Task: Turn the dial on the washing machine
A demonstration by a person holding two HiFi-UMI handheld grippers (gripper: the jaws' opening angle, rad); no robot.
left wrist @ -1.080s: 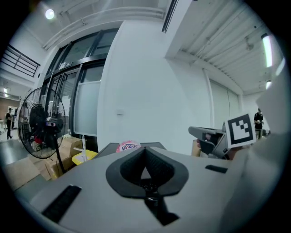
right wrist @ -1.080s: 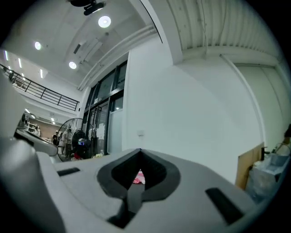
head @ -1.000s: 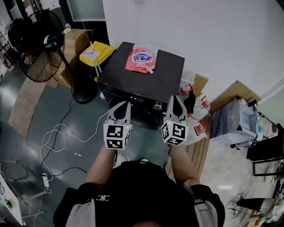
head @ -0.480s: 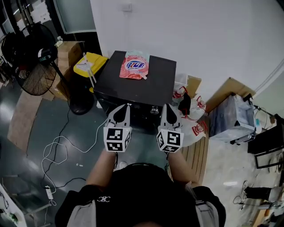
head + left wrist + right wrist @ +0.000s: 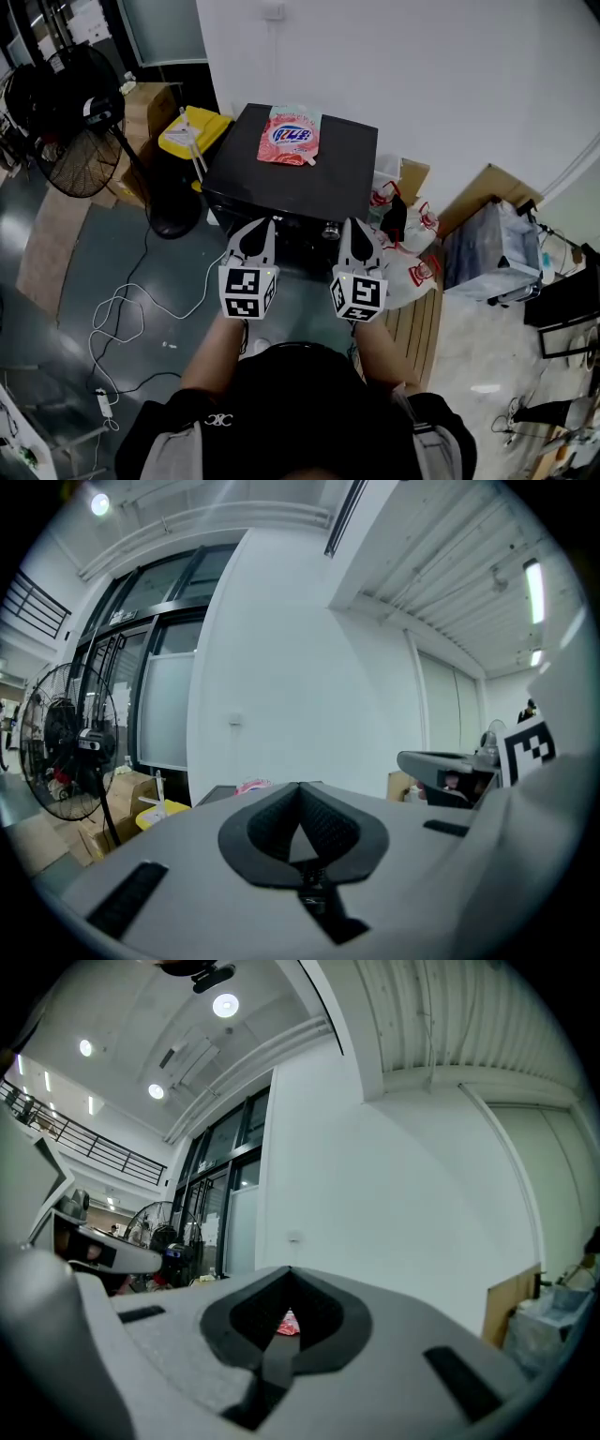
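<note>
Right now both grippers hang in front of the black washing machine (image 5: 314, 183), and neither one holds anything. The left gripper (image 5: 267, 223) has its jaws pressed together with nothing between them. The right gripper (image 5: 348, 223) is squeezed closed too, and it is empty as well.

The dial (image 5: 330, 230) is a small shiny knob on the front panel, near the machine's right corner. From above, the right gripper's tip sits just beside it. I think the tip is not on it, because the right gripper view looks over the top of the machine at the pink pouch (image 5: 289, 137) lying there.

This fits two stages. The grippers may be coming in to reach for the knob, or they may be done with it and pulling off. Closed jaws cannot take hold of a knob, so any grab would need them to spread.

The front panel shows only as a thin strip from above. The dial's marks are too small to read, so I cannot tell where it points. Neither gripper view shows the dial.
</note>
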